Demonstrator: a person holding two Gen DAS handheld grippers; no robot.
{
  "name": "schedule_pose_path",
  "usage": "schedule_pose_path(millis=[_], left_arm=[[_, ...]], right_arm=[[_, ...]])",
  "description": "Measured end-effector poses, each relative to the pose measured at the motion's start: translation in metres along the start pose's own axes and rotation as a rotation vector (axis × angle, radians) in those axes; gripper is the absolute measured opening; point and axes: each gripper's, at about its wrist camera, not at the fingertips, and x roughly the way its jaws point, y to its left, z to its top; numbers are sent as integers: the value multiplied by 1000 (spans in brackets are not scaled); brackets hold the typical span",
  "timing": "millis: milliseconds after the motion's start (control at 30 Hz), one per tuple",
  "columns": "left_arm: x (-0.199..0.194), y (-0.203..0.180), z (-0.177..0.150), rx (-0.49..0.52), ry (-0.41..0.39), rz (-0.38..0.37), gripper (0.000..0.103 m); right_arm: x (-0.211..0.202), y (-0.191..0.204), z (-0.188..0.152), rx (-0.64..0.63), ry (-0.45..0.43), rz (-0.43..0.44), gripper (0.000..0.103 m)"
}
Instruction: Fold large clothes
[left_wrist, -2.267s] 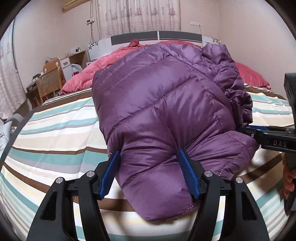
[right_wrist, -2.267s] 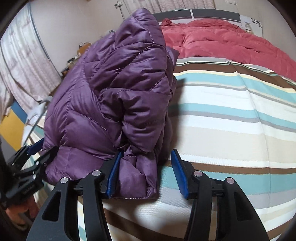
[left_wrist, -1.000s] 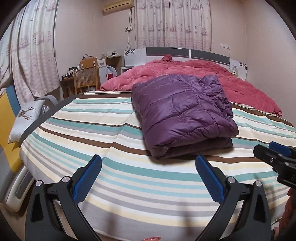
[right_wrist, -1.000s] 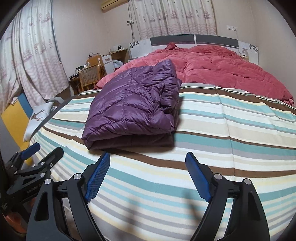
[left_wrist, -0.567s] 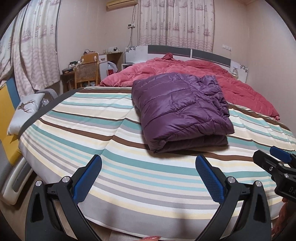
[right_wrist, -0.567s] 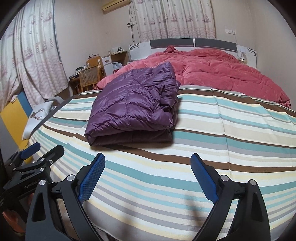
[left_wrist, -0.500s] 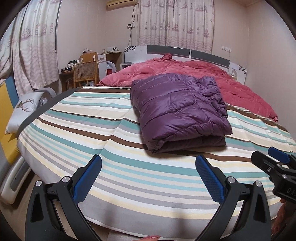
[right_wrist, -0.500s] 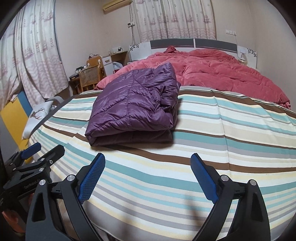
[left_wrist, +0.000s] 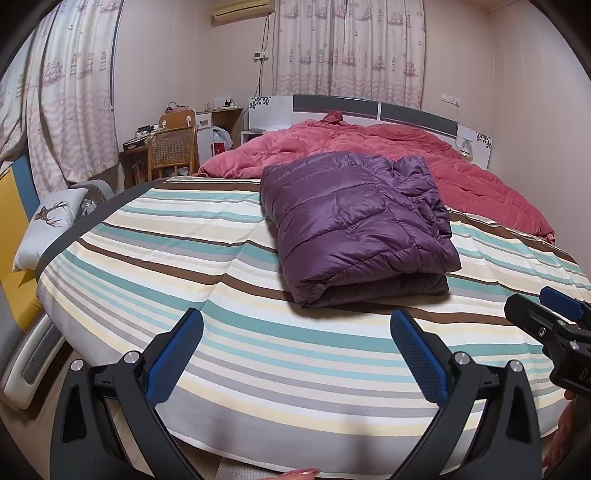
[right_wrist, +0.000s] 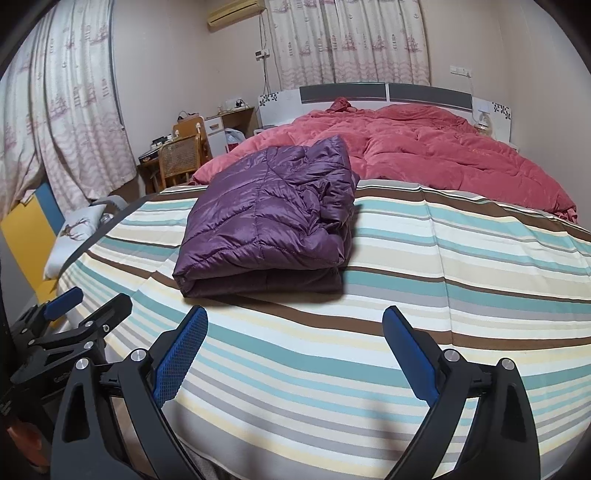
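A purple puffer jacket (left_wrist: 354, 225) lies folded into a thick rectangle on the striped bedspread (left_wrist: 221, 295); it also shows in the right wrist view (right_wrist: 269, 218). My left gripper (left_wrist: 295, 354) is open and empty, held back over the bed's near edge, well short of the jacket. My right gripper (right_wrist: 291, 350) is open and empty too, also near the foot of the bed. Each gripper shows at the side of the other's view: the right one (left_wrist: 554, 325), the left one (right_wrist: 74, 325).
A red quilt (left_wrist: 388, 155) is bunched at the head of the bed by the headboard (left_wrist: 369, 107). A wicker chair (left_wrist: 171, 153) and a desk stand at the back left. A deer cushion (left_wrist: 48, 225) lies left of the bed. Curtains cover the walls.
Both grippers let go of the jacket and pulled back from it to the foot of the bed, jaws opening wide. The jacket lies folded and still.
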Motion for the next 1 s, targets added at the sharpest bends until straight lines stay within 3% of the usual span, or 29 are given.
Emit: schedule_pose_path(millis=[1000], left_arm=[[1, 0, 0, -11, 1, 0, 101]], right_arm=[[1, -1, -2, 5, 9, 10, 95]])
